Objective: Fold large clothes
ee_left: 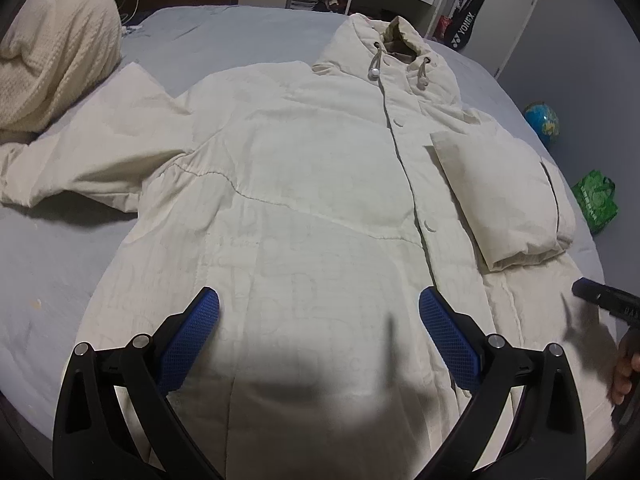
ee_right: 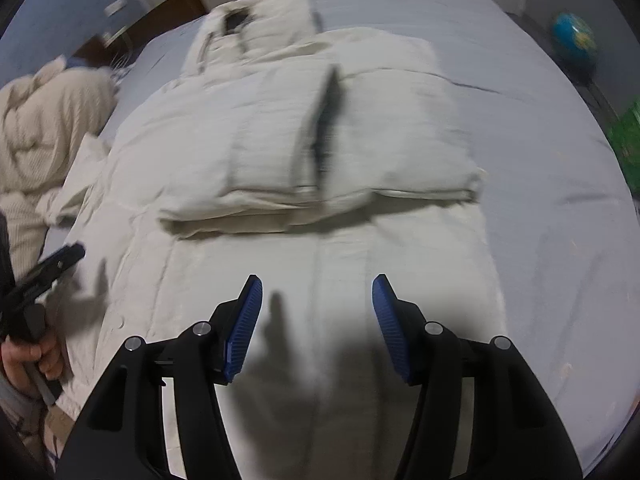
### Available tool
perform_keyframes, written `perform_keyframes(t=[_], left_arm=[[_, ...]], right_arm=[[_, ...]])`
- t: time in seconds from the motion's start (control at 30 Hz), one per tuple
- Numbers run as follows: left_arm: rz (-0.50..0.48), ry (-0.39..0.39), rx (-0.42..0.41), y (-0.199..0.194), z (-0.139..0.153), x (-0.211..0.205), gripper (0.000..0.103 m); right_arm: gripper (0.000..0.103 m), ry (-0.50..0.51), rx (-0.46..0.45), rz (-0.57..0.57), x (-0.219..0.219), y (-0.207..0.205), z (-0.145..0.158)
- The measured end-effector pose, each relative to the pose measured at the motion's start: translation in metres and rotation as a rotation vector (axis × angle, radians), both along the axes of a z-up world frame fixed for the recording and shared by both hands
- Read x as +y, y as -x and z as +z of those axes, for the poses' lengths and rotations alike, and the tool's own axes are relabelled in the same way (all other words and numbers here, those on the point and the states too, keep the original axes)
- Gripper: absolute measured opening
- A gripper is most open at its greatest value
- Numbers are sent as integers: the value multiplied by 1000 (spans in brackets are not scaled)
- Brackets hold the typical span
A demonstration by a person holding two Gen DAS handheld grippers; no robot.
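A cream hooded padded coat (ee_left: 300,184) lies front-up across the grey bed (ee_left: 240,36), one sleeve (ee_left: 508,196) already folded over its chest. We hold our left gripper (ee_left: 319,320) and right gripper (ee_right: 317,312) above the hem, jaws wide, empty. It looks soft, bulky; we judge the outstretched sleeve cuff (ee_left: 24,176) the best hold.

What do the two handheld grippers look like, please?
Both are alike. The left gripper and the right gripper have glossy black plastic linkage arms with round silver pivot pins, and the jaws carry blue, finely textured pads. No cables or markings show. A bare hand grips the left one's black handle.
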State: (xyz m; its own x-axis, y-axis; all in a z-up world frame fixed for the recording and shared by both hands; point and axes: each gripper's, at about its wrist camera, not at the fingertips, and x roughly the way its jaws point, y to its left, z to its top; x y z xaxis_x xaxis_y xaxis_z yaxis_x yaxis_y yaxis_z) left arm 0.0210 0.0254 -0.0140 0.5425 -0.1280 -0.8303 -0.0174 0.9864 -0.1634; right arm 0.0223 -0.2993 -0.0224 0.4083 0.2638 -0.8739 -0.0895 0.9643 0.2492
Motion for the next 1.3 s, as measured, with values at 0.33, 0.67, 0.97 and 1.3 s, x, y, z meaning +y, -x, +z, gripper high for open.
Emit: perform_keyframes(t=[0.33,0.67,0.97,1.3], left_arm=[[-265,-205,-97,6,21,-82,96],[-496,-369,-131,-25,17,-195,85],[-561,-414,-91,-58,0,-221,16],[-224,-177,-181,-83,56,-111,2]], right_arm=[[54,-143,7,-148,-31,1,-14],[54,-115,-6,-382,-64,13,-13],[58,-175,9,-380,-70,14,-19],[58,-175,6,-376,-66,12,-17]])
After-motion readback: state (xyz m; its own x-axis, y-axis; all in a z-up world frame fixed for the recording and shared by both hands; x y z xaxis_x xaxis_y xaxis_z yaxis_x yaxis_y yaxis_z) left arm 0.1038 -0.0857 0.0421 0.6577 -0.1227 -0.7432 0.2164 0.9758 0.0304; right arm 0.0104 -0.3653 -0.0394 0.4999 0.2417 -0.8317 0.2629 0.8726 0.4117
